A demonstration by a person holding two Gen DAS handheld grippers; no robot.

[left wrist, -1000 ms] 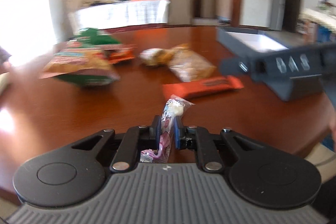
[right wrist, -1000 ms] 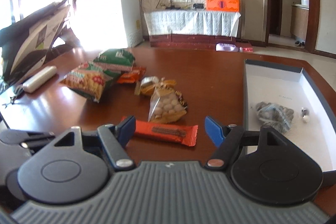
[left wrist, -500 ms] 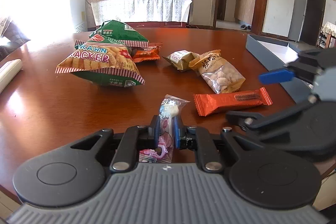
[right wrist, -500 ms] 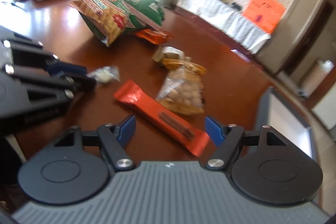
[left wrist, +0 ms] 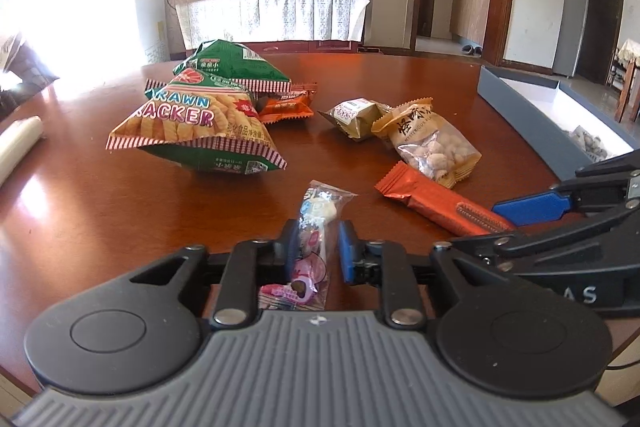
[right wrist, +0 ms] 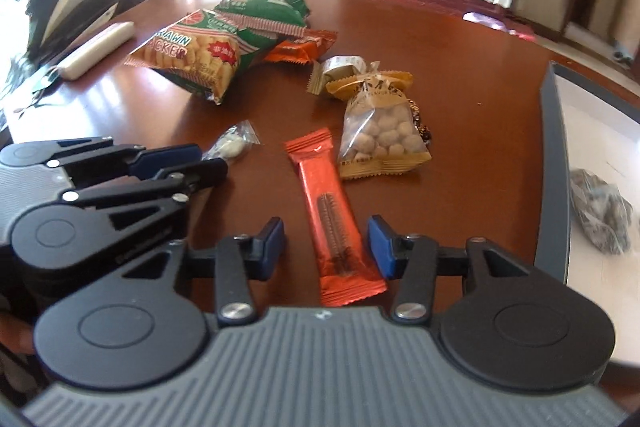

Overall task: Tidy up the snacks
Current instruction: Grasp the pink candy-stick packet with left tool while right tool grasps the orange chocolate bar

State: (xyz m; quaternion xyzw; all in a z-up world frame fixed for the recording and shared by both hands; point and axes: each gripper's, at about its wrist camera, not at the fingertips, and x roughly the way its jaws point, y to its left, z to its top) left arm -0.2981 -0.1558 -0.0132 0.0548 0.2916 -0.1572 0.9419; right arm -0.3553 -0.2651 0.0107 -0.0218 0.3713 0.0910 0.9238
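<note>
My left gripper (left wrist: 318, 247) is shut on a small clear candy packet (left wrist: 316, 227) and holds it over the near table edge; the packet's tip also shows in the right wrist view (right wrist: 234, 145). My right gripper (right wrist: 326, 241) is open, its jaws on either side of the near end of an orange snack bar (right wrist: 332, 211) that lies flat on the table; the bar also shows in the left wrist view (left wrist: 436, 201). A grey box (right wrist: 554, 163) with a white inside at the right holds a dark snack bag (right wrist: 600, 219).
On the brown table (left wrist: 100, 207) lie a prawn cracker bag (left wrist: 200, 123), a green bag (left wrist: 228, 65), an orange packet (left wrist: 286, 107), a gold packet (left wrist: 352, 115) and a clear nut bag (left wrist: 432, 143). A white roll (right wrist: 96, 49) lies far left.
My right gripper has moved down and forward so its open jaws now straddle the orange bar. My left gripper has stayed put, still holding the candy packet.
</note>
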